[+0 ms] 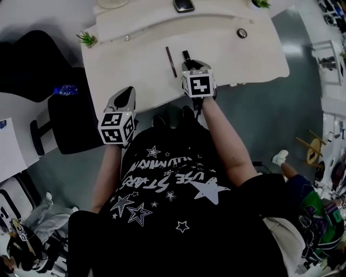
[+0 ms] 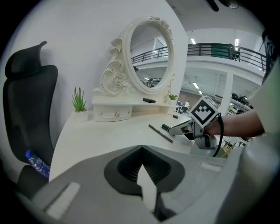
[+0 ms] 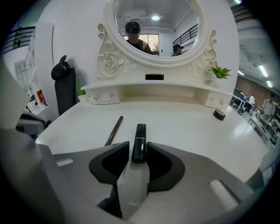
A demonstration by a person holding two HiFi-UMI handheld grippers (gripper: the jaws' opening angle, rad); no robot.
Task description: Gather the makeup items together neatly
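A black lipstick tube lies between the jaws of my right gripper, which is shut on it just above the white vanity table; from the head view the lipstick tube pokes out ahead of that gripper. A dark makeup pencil lies on the table just left of it, the same pencil close beside the right jaw. A small round black compact sits far right. My left gripper hangs at the table's near left edge, shut and empty.
An oval mirror on a drawer shelf stands at the back of the table, with a phone on the shelf and small potted plants at the ends. A black office chair holding a water bottle stands to the left.
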